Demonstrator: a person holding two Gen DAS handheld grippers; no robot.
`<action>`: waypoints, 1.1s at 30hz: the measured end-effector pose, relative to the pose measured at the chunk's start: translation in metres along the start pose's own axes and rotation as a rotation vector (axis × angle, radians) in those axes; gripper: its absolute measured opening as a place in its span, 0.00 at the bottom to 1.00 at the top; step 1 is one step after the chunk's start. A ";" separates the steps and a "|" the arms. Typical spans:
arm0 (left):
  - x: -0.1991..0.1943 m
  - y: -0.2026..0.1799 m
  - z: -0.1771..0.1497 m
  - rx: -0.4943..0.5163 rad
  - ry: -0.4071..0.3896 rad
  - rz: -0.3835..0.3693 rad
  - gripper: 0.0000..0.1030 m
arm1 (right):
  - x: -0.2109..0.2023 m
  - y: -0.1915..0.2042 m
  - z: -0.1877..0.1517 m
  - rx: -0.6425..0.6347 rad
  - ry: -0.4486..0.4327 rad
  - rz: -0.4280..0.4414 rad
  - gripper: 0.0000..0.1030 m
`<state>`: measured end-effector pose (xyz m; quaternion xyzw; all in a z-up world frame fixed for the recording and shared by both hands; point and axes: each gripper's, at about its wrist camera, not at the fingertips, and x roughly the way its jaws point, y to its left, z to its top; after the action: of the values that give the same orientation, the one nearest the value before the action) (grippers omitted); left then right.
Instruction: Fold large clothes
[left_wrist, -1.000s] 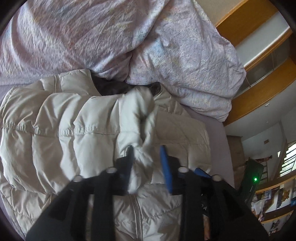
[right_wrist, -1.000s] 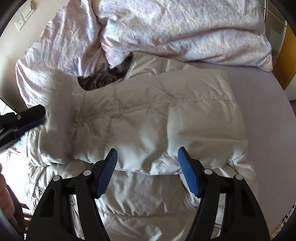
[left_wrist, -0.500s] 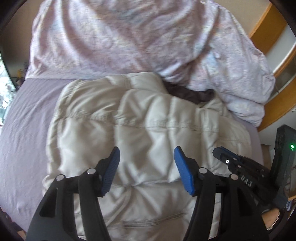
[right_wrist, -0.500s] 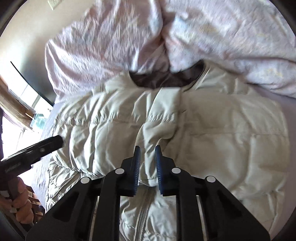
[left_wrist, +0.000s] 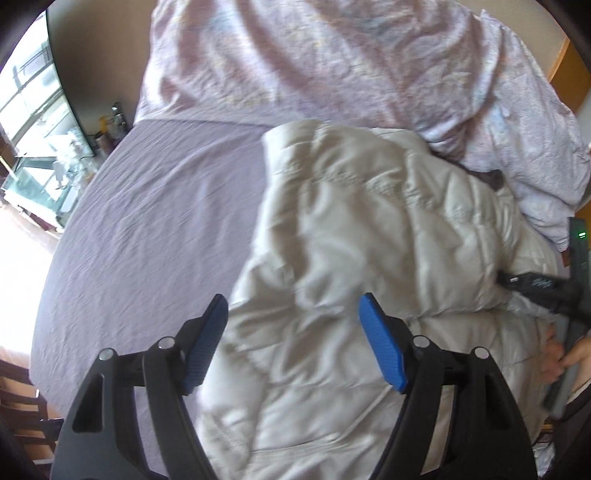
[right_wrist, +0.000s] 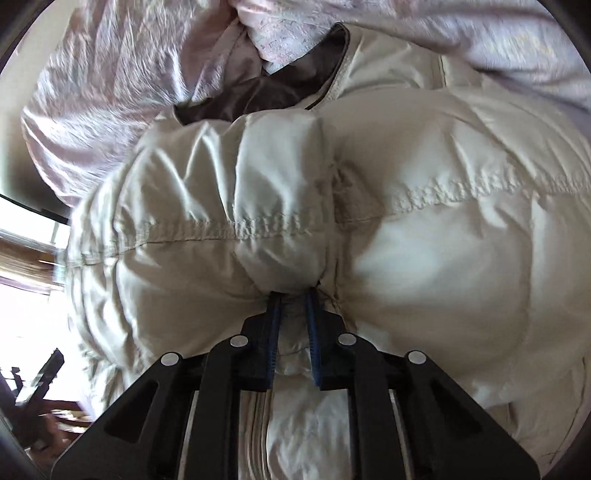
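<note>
Left gripper (left_wrist: 291, 345): jaws are standing wide apart, nothing between the blue pads (left_wrist: 382, 352). The right pad is showing over the cream puffer jacket (left_wrist: 373, 236); the left pad is sitting over the border between the jacket's edge and the lavender bedsheet (left_wrist: 155, 206). Whether either pad is touching fabric cannot be told from this view.

Right gripper (right_wrist: 292, 325): jaws are nearly closed and are clenching a bunched fold of the puffer jacket (right_wrist: 424, 240), with cream fabric filling the narrow gap between the pads. Around the pinch the padding is bulging out to both sides, and a stitched quilting seam is running across mid-frame.

Jacket location: in the left wrist view it is lying on the bedsheet, occupying the centre and right of the frame, its upper end lying against the crumpled pink duvet (left_wrist: 332, 62). In the right wrist view it is filling most of the frame; the dark brown lining (right_wrist: 273, 88) at the collar is showing at upper centre.

Hidden or unclear: the jacket's lower hem is being cut off by the gripper bodies in both views. The right gripper (left_wrist: 532, 286) is appearing at the right edge of the left wrist view, only partly in frame. Both frames are motion-blurred. Objects at the window in the upper left of the left wrist view are too small to identify.
</note>
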<state>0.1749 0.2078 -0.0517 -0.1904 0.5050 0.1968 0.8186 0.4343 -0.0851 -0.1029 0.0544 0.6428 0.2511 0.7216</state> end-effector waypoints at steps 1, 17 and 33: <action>-0.001 0.005 -0.003 0.000 0.002 0.004 0.75 | -0.007 -0.005 -0.002 0.005 0.008 0.025 0.16; -0.011 0.057 -0.075 -0.015 0.111 -0.046 0.79 | -0.121 -0.184 -0.134 0.074 0.113 -0.057 0.72; -0.011 0.062 -0.147 -0.139 0.162 -0.149 0.62 | -0.113 -0.248 -0.221 0.152 0.214 0.162 0.62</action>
<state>0.0281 0.1835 -0.1106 -0.2989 0.5390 0.1540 0.7723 0.2903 -0.4035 -0.1382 0.1337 0.7268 0.2635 0.6200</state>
